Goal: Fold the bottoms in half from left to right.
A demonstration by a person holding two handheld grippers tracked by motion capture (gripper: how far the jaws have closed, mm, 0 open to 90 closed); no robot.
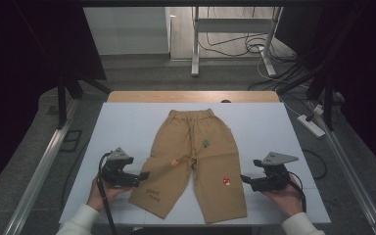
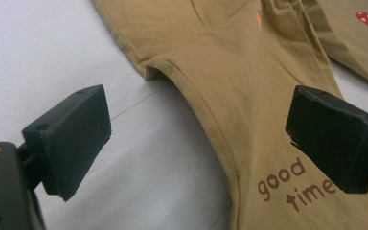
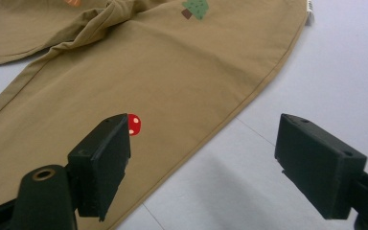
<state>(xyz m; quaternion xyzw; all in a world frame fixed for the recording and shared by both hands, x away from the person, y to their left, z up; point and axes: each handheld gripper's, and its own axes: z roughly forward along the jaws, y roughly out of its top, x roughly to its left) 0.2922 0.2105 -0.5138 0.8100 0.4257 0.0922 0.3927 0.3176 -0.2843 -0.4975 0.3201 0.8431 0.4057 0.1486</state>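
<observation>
A pair of tan child's trousers (image 1: 196, 161) lies flat on the white table, waistband at the far side and legs toward me. A small tree, an orange patch, a red mushroom (image 1: 226, 181) and the words "good time" mark the cloth. My left gripper (image 1: 146, 175) rests just left of the left leg, pointing at its outer seam. It is open, and the seam (image 2: 211, 129) and the lettering (image 2: 292, 184) show between its jaws. My right gripper (image 1: 244, 179) sits just right of the right leg, open, with the leg's edge (image 3: 230, 120) and bare table between its jaws.
The white table top (image 1: 117, 127) has bare room on both sides of the trousers and a wooden strip along its far edge. Dark curtains, metal frame legs, cables and a power strip (image 1: 311, 125) stand on the floor beyond.
</observation>
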